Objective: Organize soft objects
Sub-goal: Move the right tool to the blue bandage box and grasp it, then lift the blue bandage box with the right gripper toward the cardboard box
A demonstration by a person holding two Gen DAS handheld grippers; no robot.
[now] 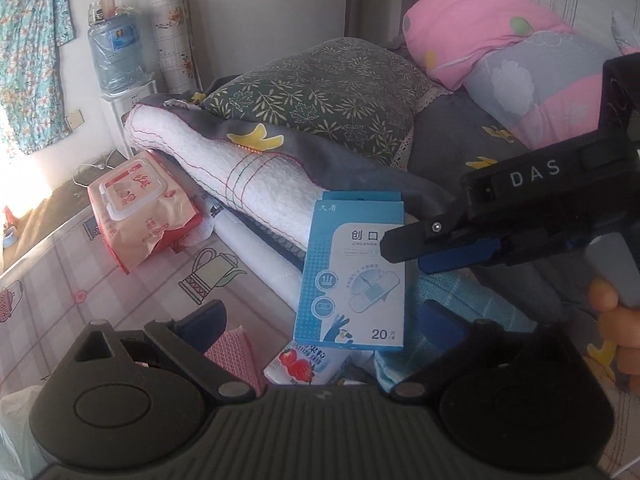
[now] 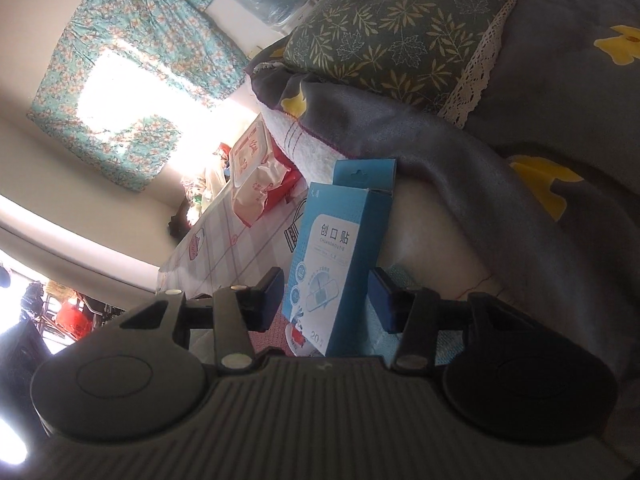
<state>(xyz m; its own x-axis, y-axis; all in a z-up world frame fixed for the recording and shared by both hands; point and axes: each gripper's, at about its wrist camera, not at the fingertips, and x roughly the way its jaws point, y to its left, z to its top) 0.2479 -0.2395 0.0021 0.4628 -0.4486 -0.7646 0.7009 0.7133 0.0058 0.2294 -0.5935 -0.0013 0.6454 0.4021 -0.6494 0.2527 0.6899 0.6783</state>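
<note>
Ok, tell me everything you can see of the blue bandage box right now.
The blue bandage box is a slim cardboard carton, light blue with a white label, a plaster drawing and "20" near its bottom. A hang tab sticks up behind its top. It stands upright between the right gripper's blue pads, whose jaws are not clearly pressing it. Behind it lie the folded white quilt and grey blanket; below it a strawberry-printed packet shows.
</note>
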